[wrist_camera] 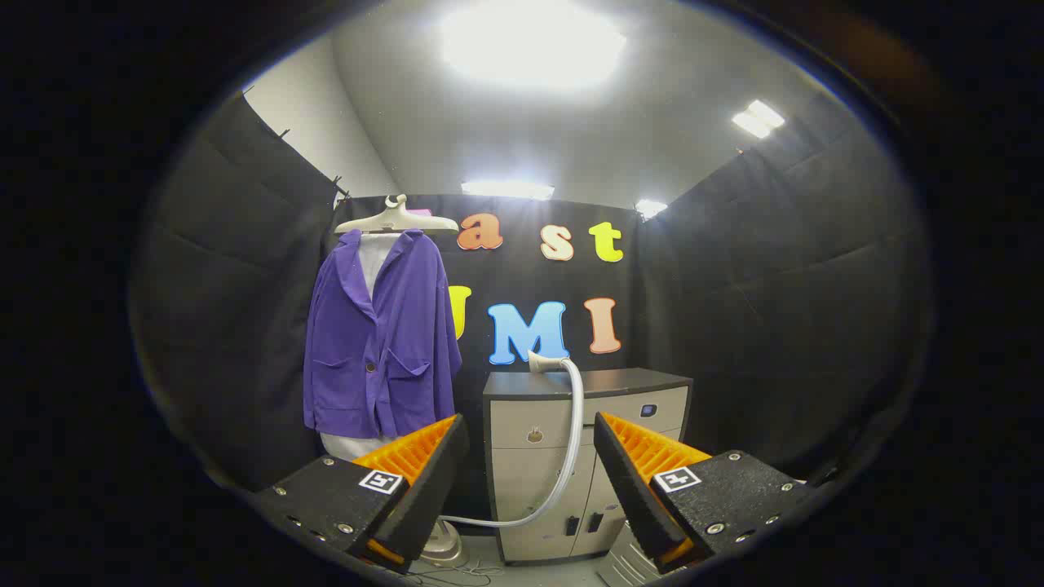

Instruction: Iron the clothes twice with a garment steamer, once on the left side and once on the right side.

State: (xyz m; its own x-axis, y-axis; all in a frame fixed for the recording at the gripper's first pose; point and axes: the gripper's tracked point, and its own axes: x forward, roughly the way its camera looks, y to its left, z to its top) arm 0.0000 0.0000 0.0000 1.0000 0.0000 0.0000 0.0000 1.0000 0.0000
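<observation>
The steamer head point(545, 361) lies on the cabinet's dark surface point(628, 381), nozzle pointing left, its hose point(571, 456) drooping down the front. The purple jacket point(379, 342) hangs upright on a hanger point(397, 218), left of the cabinet. The gripper point(530, 456) gapes wide, empty, well short of both.

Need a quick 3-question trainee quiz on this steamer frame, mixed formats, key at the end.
1. True or false: the gripper is shut on the steamer hose.
2. The purple jacket hangs: A) on a hanger beside the cabinet; B) folded on the cabinet top; C) on the floor.
3. Fill in: the steamer head rests on top of the ____.

Key: 1 false, the fingers are open and hold nothing; 2 A; 3 cabinet.
</observation>
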